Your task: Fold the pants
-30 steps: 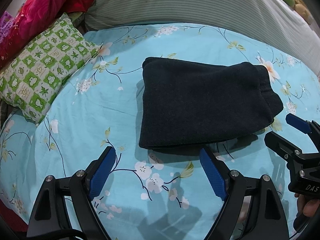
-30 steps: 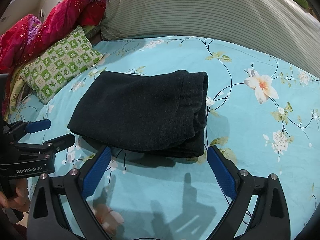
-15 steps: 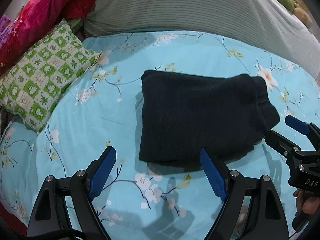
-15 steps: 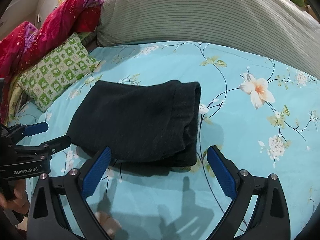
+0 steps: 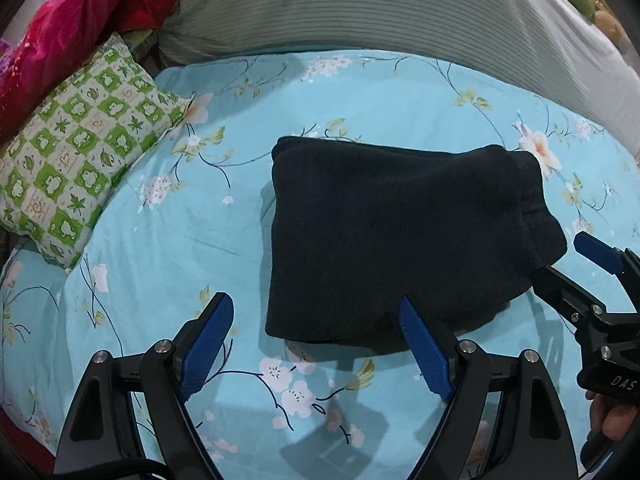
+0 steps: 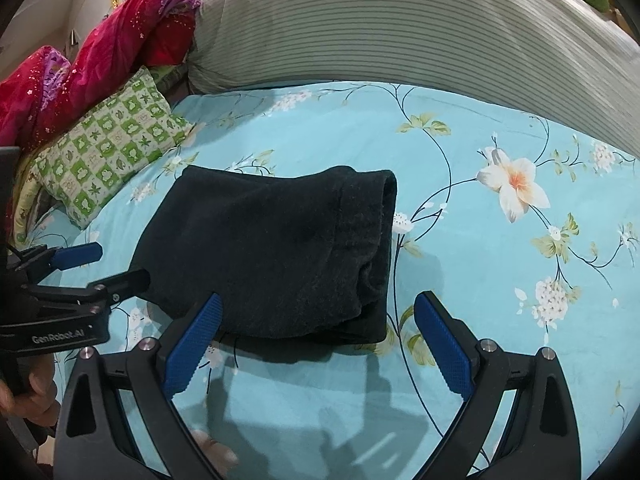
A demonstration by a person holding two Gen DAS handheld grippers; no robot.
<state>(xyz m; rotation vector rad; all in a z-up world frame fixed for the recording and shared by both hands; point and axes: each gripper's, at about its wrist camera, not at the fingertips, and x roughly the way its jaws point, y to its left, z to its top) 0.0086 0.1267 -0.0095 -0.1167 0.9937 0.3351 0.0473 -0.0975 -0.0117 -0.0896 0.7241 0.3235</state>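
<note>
While both my left gripper (image 5: 316,340) and right gripper (image 6: 320,340) hover spread and empty, the black pants (image 5: 400,240) lie folded mid-bedsheet (image 5: 180,260); soft, thick, limp, I judge them best pinched at the near stacked edge.

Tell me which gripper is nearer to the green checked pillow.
Left. The left gripper hovers by the folded pants' near edge on the pillow's side; the right gripper sits at the pants' far end.
</note>
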